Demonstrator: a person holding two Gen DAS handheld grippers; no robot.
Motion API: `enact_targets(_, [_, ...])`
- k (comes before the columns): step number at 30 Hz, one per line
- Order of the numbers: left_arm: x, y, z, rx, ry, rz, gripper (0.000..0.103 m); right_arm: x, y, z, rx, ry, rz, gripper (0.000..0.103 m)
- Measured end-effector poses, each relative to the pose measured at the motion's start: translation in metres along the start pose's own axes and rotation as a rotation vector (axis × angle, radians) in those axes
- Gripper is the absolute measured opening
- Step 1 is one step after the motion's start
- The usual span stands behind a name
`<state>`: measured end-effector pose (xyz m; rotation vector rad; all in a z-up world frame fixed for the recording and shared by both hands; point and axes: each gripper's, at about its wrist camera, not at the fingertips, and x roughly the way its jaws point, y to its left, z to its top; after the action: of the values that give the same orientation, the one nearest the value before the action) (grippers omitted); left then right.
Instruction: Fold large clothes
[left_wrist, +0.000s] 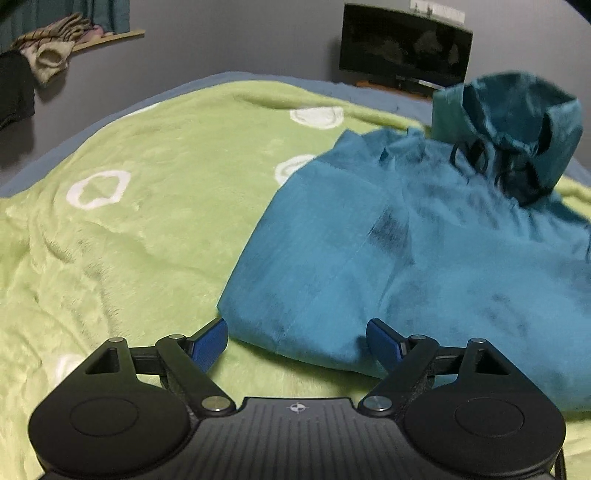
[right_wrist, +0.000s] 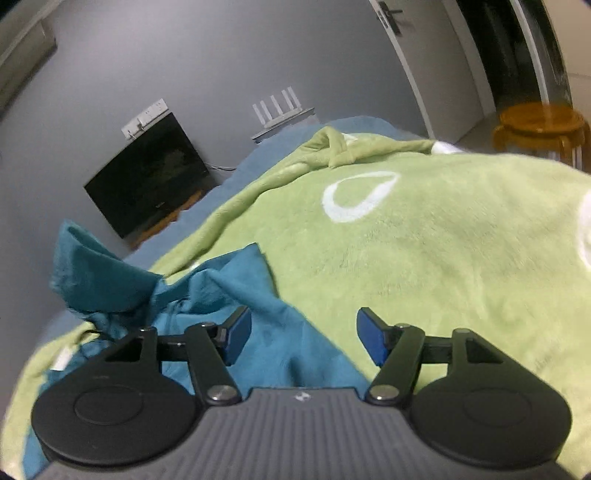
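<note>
A teal hoodie lies partly folded on the green blanket, its hood bunched up at the far end with dark drawstrings. My left gripper is open and empty just above the hoodie's near left corner. In the right wrist view the hoodie lies lower left with its hood standing up. My right gripper is open and empty over the hoodie's right edge, where it meets the blanket.
A dark monitor stands against the grey wall beyond the bed; it also shows in the right wrist view. Clothes hang at the far left. A wooden stool and a doorway are at the far right.
</note>
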<state>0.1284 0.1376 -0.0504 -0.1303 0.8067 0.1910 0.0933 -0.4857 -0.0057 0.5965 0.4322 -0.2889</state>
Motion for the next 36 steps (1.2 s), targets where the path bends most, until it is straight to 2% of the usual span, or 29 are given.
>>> enact_targets(4, [-0.019, 0.010, -0.004, -0.061, -0.027, -0.053, 0.086, -0.026, -0.004, -0.012, 0.003, 0.059, 0.006, 0.071])
enact_targets(8, [-0.023, 0.024, -0.004, -0.153, -0.018, -0.130, 0.088, -0.044, -0.017, -0.021, 0.130, 0.139, -0.013, 0.073])
enact_targets(12, [-0.012, 0.040, -0.007, -0.262, 0.040, -0.197, 0.088, -0.055, -0.036, -0.029, 0.278, 0.223, -0.028, 0.073])
enact_targets(16, [0.008, 0.051, -0.012, -0.341, 0.127, -0.227, 0.087, -0.050, -0.033, -0.037, 0.286, 0.283, -0.049, 0.073])
enact_targets(18, [0.016, 0.055, -0.013, -0.362, 0.141, -0.250, 0.087, -0.047, -0.029, -0.040, 0.279, 0.299, -0.038, 0.073])
enact_targets(21, [0.026, 0.059, -0.013, -0.397, 0.140, -0.285, 0.087, -0.040, -0.027, -0.042, 0.283, 0.302, -0.035, 0.074])
enact_targets(26, [0.044, 0.060, -0.010, -0.430, 0.109, -0.318, 0.087, -0.025, -0.039, -0.045, 0.389, 0.273, -0.008, 0.075])
enact_targets(29, [0.055, 0.061, -0.011, -0.464, 0.099, -0.314, 0.087, -0.026, -0.041, -0.046, 0.427, 0.192, -0.023, 0.075])
enact_targets(31, [0.059, 0.061, -0.011, -0.473, 0.094, -0.308, 0.083, -0.030, -0.035, -0.046, 0.398, 0.165, -0.024, 0.075])
enact_targets(32, [0.059, 0.062, -0.011, -0.466, 0.088, -0.299, 0.074, -0.034, -0.035, -0.046, 0.403, 0.144, -0.010, 0.075])
enact_targets(33, [0.059, 0.062, -0.010, -0.456, 0.087, -0.295, 0.063, -0.040, -0.036, -0.046, 0.414, 0.103, 0.016, 0.069])
enact_targets(34, [0.060, 0.062, -0.010, -0.457, 0.087, -0.306, 0.057, -0.047, -0.039, -0.044, 0.430, 0.068, 0.054, 0.065])
enact_targets(35, [0.060, 0.064, -0.010, -0.463, 0.085, -0.325, 0.045, -0.050, -0.040, -0.043, 0.444, 0.050, 0.082, 0.065])
enact_targets(36, [0.060, 0.065, -0.010, -0.468, 0.088, -0.331, 0.044, -0.052, -0.040, -0.043, 0.452, 0.044, 0.101, 0.065])
